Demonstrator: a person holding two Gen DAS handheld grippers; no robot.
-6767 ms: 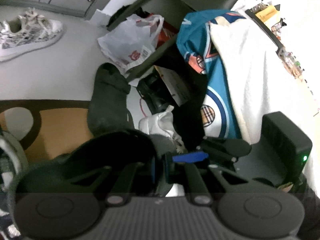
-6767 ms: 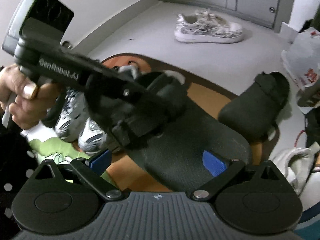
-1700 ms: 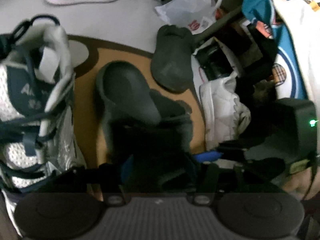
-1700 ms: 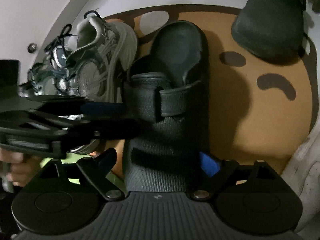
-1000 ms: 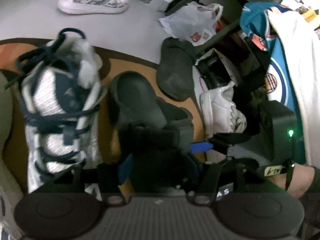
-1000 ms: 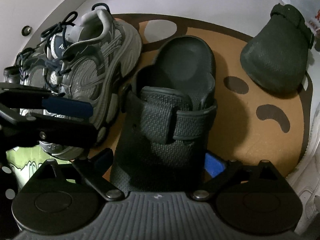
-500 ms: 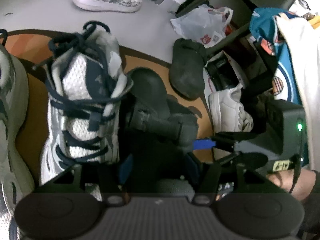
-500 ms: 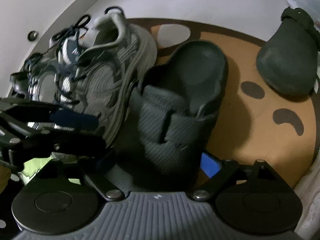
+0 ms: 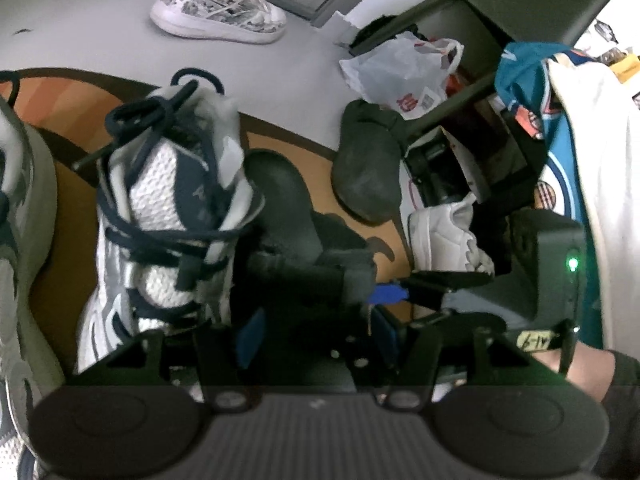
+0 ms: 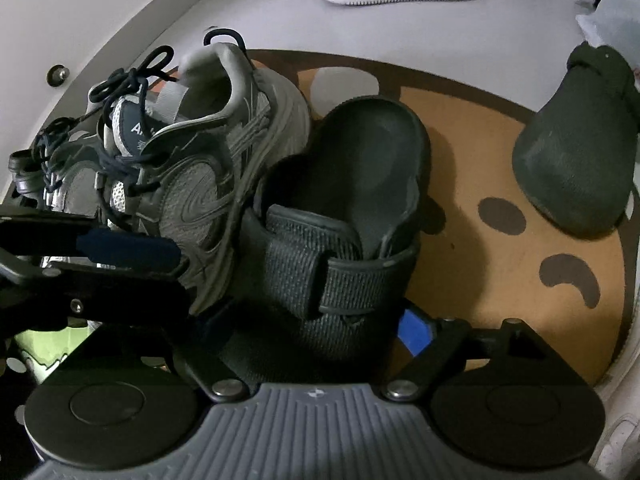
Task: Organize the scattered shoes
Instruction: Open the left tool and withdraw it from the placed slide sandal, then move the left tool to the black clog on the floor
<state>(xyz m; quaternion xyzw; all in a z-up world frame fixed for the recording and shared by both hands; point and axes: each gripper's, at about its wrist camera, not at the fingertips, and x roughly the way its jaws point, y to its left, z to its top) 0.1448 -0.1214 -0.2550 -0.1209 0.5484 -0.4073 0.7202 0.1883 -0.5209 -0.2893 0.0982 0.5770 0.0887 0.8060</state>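
A dark strapped sandal (image 10: pixel 340 216) lies on the orange mat, pressed against a grey-and-navy laced sneaker (image 10: pixel 192 168). My right gripper (image 10: pixel 312 336) has its jaws around the sandal's toe end. My left gripper (image 9: pixel 312 332) also straddles the sandal (image 9: pixel 304 248) from the same end, beside the sneaker (image 9: pixel 168 216); whether it grips is hard to tell in the dark. The matching dark sandal (image 10: pixel 576 152) lies sole up at the mat's right edge, also in the left wrist view (image 9: pixel 368 172). A patterned white sneaker (image 9: pixel 218 10) sits far off on the grey floor.
The orange mat (image 10: pixel 500 168) has brown spots. A white sneaker (image 9: pixel 444 236), a white plastic bag (image 9: pixel 404 72) and a dark shelf with boxes (image 9: pixel 480 152) crowd the right side. Another grey sneaker (image 9: pixel 20 240) is at the left edge.
The sandal has been slid left across the mat until it rests against the laced sneaker. Both grippers moved with it and stay at its toe end.
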